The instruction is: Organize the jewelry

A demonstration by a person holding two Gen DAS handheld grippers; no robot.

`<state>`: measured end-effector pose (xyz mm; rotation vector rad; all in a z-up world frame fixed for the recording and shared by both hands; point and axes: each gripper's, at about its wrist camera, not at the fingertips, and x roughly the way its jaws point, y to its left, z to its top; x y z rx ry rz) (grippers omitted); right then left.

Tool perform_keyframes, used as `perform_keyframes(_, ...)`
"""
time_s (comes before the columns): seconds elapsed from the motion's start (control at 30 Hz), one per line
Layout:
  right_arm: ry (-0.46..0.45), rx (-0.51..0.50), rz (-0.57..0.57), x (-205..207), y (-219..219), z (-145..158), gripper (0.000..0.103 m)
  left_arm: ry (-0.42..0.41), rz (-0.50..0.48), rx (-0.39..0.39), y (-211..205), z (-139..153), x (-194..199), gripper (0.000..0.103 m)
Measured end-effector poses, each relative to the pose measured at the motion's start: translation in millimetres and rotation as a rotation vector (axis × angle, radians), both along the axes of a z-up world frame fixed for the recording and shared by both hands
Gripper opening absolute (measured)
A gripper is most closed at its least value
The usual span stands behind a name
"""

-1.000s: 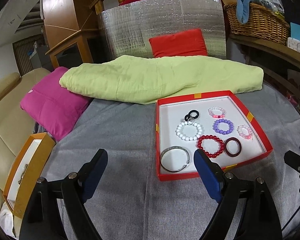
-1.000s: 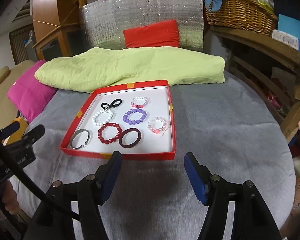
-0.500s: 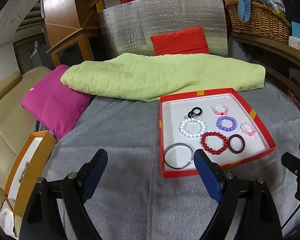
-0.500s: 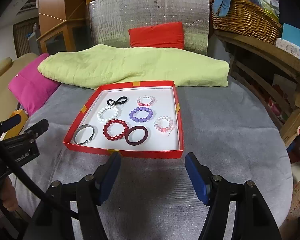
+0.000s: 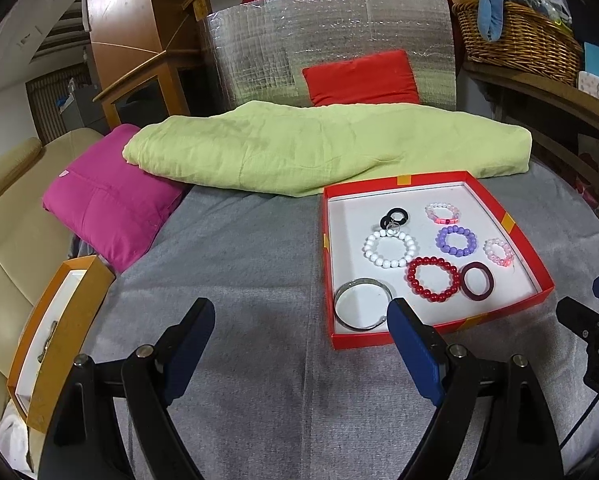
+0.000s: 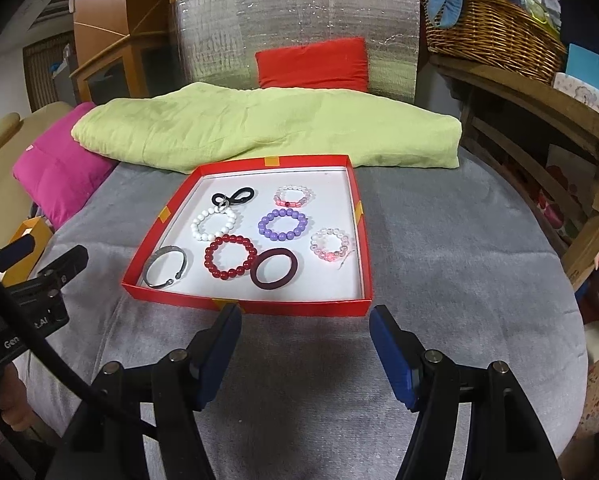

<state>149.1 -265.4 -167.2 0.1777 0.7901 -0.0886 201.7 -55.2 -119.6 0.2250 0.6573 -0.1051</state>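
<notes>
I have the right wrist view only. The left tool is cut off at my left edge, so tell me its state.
Observer: The left tool is open and empty. It hangs over the grey cloth, beside the near left corner of the red tray.
Operator: Describe the orange thing at my left edge.
Observer: It is an open orange box with a white lining, on the beige sofa beside the cloth.
Operator: Say what is in it.
Observer: One small metallic piece, too small to identify.
</notes>
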Motion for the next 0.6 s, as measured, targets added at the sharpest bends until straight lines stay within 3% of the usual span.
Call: perform_keyframes(0.6, -0.003, -0.014, 0.026, 11.3, 21.6, -2.4, 0.070, -0.039, 0.056, -0.052, 38.3, 10.4, -1.2, 0.088)
